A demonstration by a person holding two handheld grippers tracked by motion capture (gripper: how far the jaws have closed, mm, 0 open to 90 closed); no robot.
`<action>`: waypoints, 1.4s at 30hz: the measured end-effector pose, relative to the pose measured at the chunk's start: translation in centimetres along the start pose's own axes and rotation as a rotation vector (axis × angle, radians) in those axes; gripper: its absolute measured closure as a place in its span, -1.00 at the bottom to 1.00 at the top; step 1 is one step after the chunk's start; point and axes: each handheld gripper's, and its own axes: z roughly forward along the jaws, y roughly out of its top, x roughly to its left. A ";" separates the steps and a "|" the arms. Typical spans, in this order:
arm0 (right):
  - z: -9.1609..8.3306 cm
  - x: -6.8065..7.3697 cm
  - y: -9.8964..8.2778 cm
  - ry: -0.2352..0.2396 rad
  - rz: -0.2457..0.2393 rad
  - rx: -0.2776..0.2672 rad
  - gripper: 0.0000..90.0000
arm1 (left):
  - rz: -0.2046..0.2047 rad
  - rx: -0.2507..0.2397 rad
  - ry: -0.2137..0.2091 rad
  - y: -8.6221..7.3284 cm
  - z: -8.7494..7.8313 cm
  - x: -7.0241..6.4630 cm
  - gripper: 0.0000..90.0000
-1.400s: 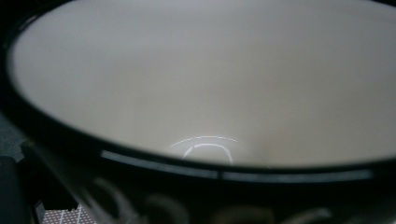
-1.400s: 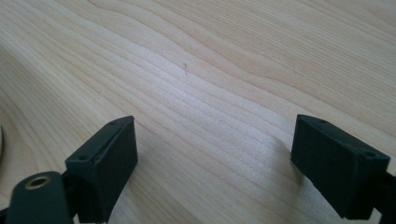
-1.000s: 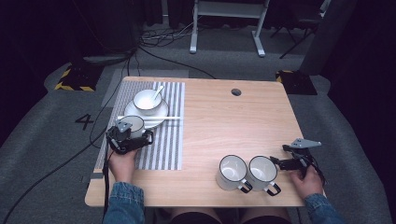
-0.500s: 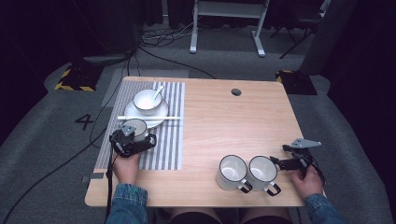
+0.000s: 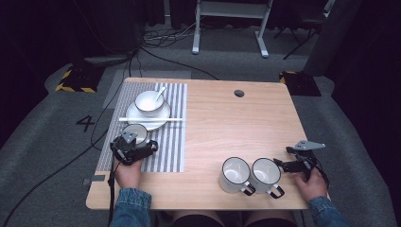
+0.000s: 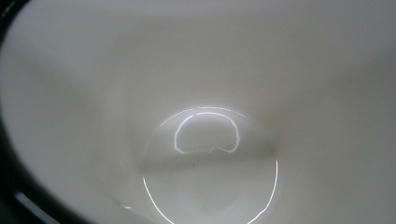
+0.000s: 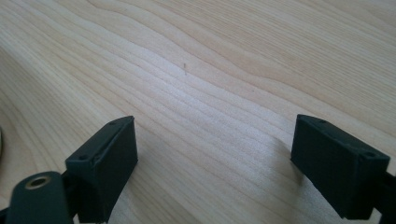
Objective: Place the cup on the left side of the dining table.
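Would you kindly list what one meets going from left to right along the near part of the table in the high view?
Left gripper at a mug on the striped mat → white mug → second white mug → right gripper.

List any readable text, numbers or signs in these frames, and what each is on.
"4" – large dark numeral on the grey floor, left of the table.
No lettering can be made out on the mug at the left gripper, on the two mugs beside the right gripper, or on the striped placemat.
The yellow-and-black hazard stripes on the floor carry no words.
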 end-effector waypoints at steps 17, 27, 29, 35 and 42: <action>0.0 0.0 0.0 -0.001 0.000 -0.001 -0.68 | -0.027 -0.027 -0.089 0.0 -5.5 0.1 -0.99; 0.0 0.0 0.0 -0.002 0.001 -0.002 -0.68 | 0.047 -0.012 -0.138 -0.3 -9.4 -1.1 -0.97; 0.0 0.1 0.0 0.000 0.008 0.001 -0.68 | 0.056 -0.007 -0.147 -0.4 -10.1 -1.2 -0.97; 0.0 0.1 0.0 0.000 0.006 0.000 -0.68 | 0.097 0.001 -0.165 -0.9 -12.0 -1.3 -0.95; 0.0 0.1 0.0 -0.001 0.006 0.001 -0.68 | 0.138 0.020 -0.175 -1.7 -13.8 -1.3 -0.93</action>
